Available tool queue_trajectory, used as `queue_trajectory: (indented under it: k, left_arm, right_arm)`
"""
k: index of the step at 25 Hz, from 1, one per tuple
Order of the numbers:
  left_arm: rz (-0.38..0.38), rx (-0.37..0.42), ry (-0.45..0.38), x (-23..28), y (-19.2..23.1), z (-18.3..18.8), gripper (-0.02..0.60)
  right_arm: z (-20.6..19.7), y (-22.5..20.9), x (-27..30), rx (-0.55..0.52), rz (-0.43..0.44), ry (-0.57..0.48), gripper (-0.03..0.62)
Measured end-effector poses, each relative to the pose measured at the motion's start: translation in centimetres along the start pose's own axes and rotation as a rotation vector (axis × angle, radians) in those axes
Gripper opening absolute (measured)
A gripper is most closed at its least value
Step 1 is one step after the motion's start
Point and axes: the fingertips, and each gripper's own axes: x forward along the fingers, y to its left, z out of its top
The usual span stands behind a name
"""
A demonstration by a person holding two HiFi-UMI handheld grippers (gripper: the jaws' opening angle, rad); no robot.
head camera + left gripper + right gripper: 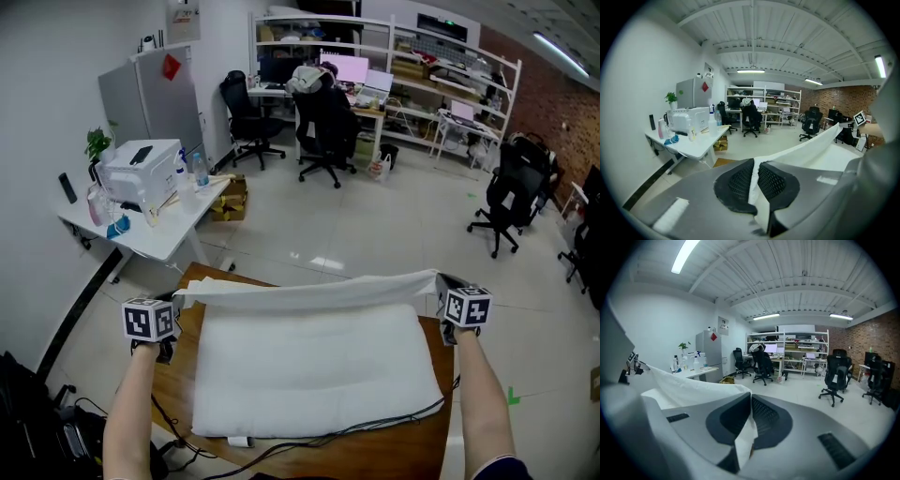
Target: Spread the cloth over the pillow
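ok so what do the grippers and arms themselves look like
Both the left gripper and right gripper have smooth grey jaws with black mesh-textured pads. Each carries a white cube printed with black square markers. The forearms are bare; a dark sleeve edge shows on the right arm.

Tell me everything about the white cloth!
The cloth is white, thin and soft-looking. It is pulled into a long band over the far edge of the pillow, sagging slightly in the middle. The left gripper is shut on one corner, the right gripper on the other. Where it meets the white pillow is hard to tell.
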Motion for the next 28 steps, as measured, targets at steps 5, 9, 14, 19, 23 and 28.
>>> queue_trajectory:
  k: [5, 9, 14, 19, 23, 28]
  left_arm:
    - [-0.025, -0.036, 0.041, -1.3, -0.7, -3.9, 0.005]
    - [-0.046, -0.058, 0.081, -2.5, -1.4, -7.2, 0.005]
    - [-0.050, -0.096, 0.120, -3.4, -1.9, -10.6, 0.005]
    - [-0.052, -0.129, 0.140, -4.5, -2.3, -13.2, 0.005]
    - [-0.042, -0.148, 0.137, -5.4, -2.4, -14.5, 0.005]
    - [-0.029, -0.150, 0.115, -7.4, -3.3, -15.1, 0.005]
  right_arm:
    - [-4.1, 0.6, -2.5, 0.035, 0.007, 0.029, 0.020]
    - [-7.1, 1.0, -4.3, 0.054, 0.006, 0.057, 0.020]
    - [-9.8, 1.4, -5.6, 0.076, 0.007, 0.082, 0.020]
    - [-11.6, 1.9, -7.1, 0.105, 0.008, 0.088, 0.020]
    - [-13.4, 2.2, -8.3, 0.112, 0.013, 0.098, 0.020]
    - [-14.5, 2.3, -10.3, 0.108, 0.043, 0.089, 0.020]
